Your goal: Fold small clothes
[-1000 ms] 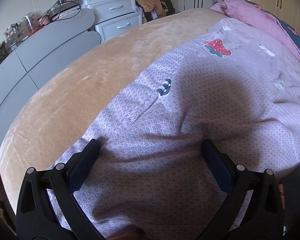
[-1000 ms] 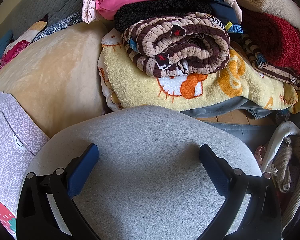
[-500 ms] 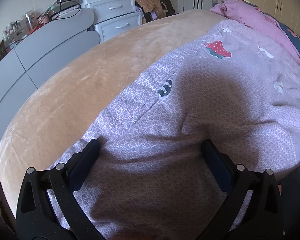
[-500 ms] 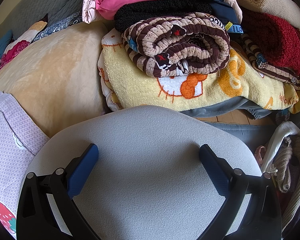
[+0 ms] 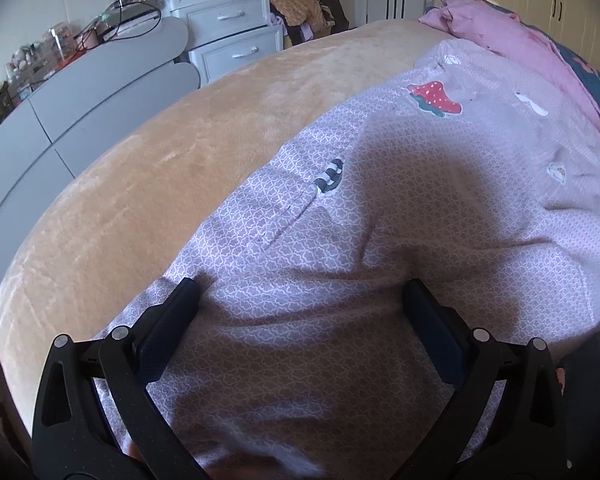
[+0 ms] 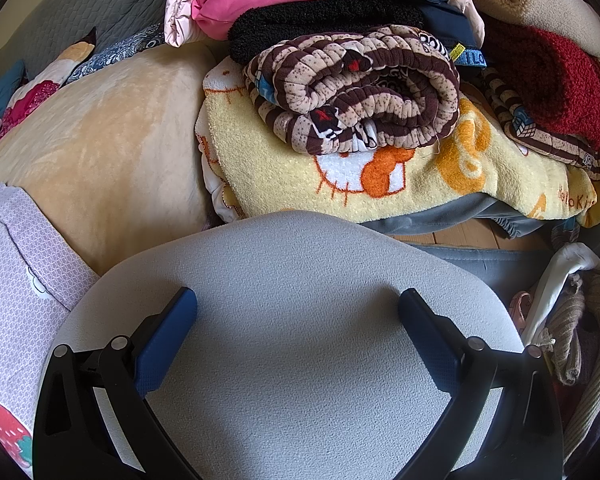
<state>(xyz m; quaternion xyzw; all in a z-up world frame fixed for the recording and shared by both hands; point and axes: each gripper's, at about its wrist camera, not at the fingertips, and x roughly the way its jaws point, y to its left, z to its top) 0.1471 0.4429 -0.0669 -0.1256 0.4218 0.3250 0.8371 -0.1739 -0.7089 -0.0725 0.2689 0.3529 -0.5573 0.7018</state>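
A bed covered by a tan plush blanket fills most of the left wrist view, and the lilac patterned garment lies spread flat across its near right part, with a strawberry patch toward the far end and a small striped patch beside a stitched seam near the middle. The left claw hangs low over the near end of that garment, tilted forward and down, its two blue-padded fingers spread wide with cloth showing between them and nothing pinched. In the right wrist view the right claw is likewise spread wide and empty, hovering over a grey rounded surface at the bed's edge. An edge of the lilac garment lies just left of that surface. Beyond it sits a heap of clothes: a yellow cartoon blanket at the bottom, a brown-and-cream striped roll on top of it, and a dark red knit to the right. White drawers stand past the bed's far side.
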